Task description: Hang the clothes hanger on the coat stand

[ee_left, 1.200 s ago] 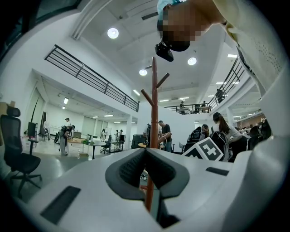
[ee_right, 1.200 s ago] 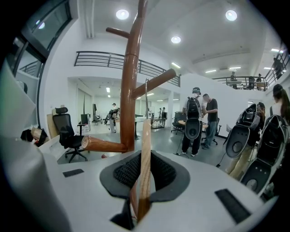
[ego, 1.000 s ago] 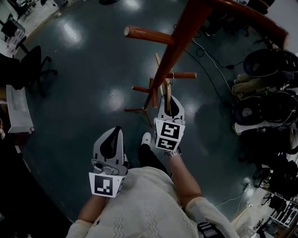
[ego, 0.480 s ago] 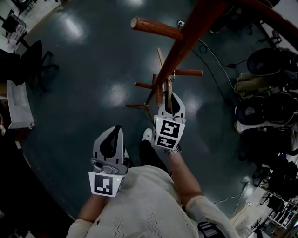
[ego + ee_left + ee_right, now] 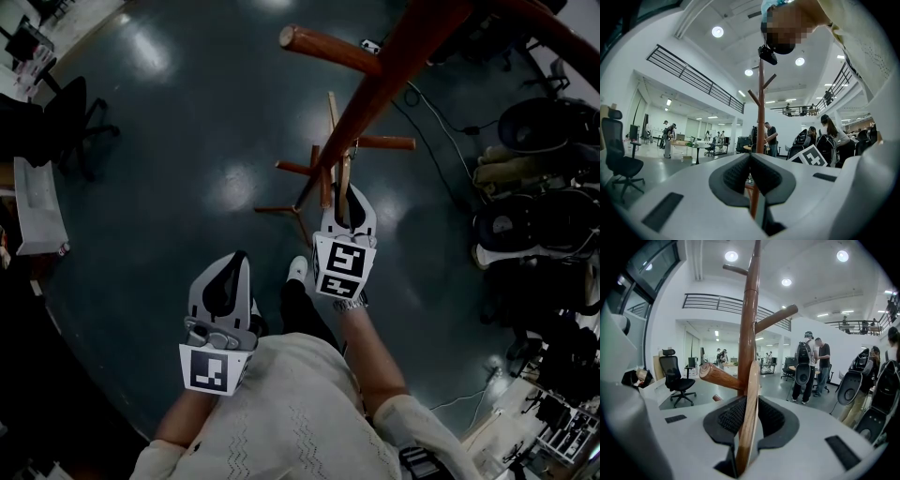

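Observation:
The coat stand (image 5: 375,80) is a red-brown wooden pole with angled pegs, seen from above in the head view; its feet (image 5: 292,208) spread on the dark floor. My right gripper (image 5: 345,208) is shut on a light wooden clothes hanger (image 5: 344,183), which it holds edge-on right against the pole. In the right gripper view the hanger (image 5: 750,413) stands between the jaws, in front of the pole (image 5: 749,324) and just right of a low peg (image 5: 721,376). My left gripper (image 5: 223,272) hangs lower left, shut and empty, well away from the stand (image 5: 761,112).
A black office chair (image 5: 67,122) stands at the left. Dark bags and chairs (image 5: 534,202) crowd the right side, with cables (image 5: 441,127) across the floor. The person's shoe (image 5: 297,272) is by the stand's feet. Several people (image 5: 813,366) stand far off.
My right gripper has edged slightly up and toward the pole with the hanger in it. The left gripper has stayed put. The head view has shifted a little.

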{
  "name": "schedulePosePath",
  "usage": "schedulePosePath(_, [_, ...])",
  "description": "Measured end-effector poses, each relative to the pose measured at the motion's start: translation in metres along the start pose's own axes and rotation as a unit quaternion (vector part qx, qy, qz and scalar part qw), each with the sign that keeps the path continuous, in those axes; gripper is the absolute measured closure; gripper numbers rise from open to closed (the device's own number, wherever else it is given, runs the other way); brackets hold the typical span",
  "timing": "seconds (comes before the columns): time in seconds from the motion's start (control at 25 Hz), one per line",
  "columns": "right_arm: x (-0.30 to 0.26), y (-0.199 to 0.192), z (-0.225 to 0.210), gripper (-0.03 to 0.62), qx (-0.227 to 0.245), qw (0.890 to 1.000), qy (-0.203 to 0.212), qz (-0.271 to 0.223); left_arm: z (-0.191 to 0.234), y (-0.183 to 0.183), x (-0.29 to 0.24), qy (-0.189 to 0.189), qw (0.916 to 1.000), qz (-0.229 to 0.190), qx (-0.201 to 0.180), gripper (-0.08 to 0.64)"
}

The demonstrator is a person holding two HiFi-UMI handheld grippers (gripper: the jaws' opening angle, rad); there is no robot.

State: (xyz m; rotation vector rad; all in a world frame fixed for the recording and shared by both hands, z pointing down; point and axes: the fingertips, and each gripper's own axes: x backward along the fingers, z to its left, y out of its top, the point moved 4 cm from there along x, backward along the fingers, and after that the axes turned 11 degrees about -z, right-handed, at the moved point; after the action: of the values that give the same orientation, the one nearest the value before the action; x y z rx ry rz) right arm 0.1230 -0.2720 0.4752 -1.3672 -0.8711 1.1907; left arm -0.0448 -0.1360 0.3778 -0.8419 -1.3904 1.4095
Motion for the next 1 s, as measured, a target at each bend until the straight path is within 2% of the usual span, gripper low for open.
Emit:
schedulePosePath(0.56, [0.014,-0.006,0.009,0.522,-0.007,1.000,0.005,-0.002,0.000,0.000,0.006,-0.008,0.9999,-0.004,-0.004,0.548])
schedulePosePath(1.0, [0.039,-0.019,0.020,0.522,-0.019,1.000,0.007,0.015,-0.003,0.001,0.025,-0.014,0.9998,0.000,0.012,0.548])
